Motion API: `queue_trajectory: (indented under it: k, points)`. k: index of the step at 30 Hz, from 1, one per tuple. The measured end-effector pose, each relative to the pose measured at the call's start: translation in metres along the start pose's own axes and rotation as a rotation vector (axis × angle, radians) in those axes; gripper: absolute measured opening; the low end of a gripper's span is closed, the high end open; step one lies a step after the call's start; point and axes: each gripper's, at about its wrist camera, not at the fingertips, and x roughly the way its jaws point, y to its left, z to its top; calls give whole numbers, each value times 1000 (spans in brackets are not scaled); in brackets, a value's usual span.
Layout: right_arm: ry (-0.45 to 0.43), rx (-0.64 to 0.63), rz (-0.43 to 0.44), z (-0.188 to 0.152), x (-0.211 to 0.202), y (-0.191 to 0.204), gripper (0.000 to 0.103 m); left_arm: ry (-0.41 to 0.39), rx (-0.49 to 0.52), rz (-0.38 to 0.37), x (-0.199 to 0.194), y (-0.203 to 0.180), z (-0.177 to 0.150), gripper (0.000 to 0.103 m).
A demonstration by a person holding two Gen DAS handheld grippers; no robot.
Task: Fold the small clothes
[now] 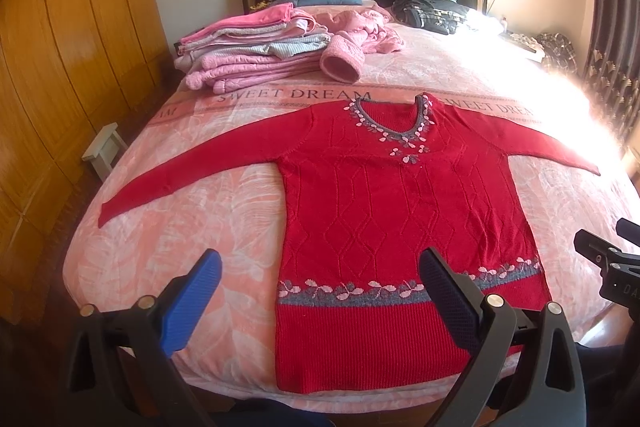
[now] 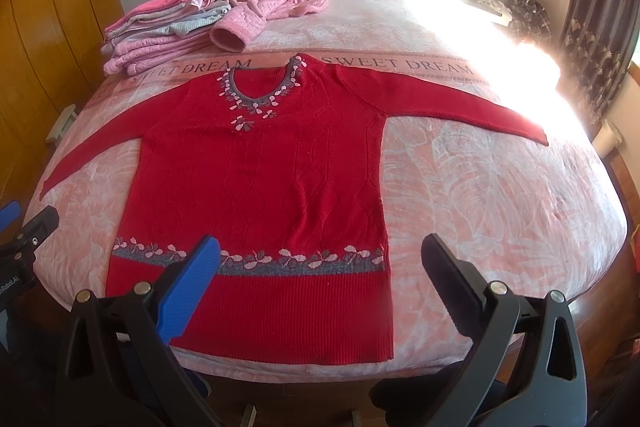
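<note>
A red knitted sweater (image 1: 392, 203) (image 2: 264, 179) lies flat and face up on the pink bedspread, both sleeves spread out sideways, hem toward me. It has a grey and pink flower band near the hem and round the neckline. My left gripper (image 1: 320, 267) hovers open above the hem's left half, with nothing between its blue and black fingers. My right gripper (image 2: 320, 251) hangs open over the hem's right half, also holding nothing. Each gripper shows at the edge of the other's view.
A stack of folded pink and grey clothes (image 1: 248, 47) (image 2: 160, 31) sits at the bed's far left, with a crumpled pink jacket (image 1: 360, 27) beside it. Dark clothes (image 1: 432, 11) and blue pillows lie by the headboard. A wooden wardrobe (image 1: 60, 47) flanks the left; a small white stool (image 1: 104, 147) stands below.
</note>
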Motion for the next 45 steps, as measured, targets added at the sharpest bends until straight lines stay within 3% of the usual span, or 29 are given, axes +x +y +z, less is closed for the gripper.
queue_trajectory:
  k: [45]
  points:
    - [8, 5, 11, 1, 1, -1, 100, -4, 1, 8, 0, 2, 0, 99]
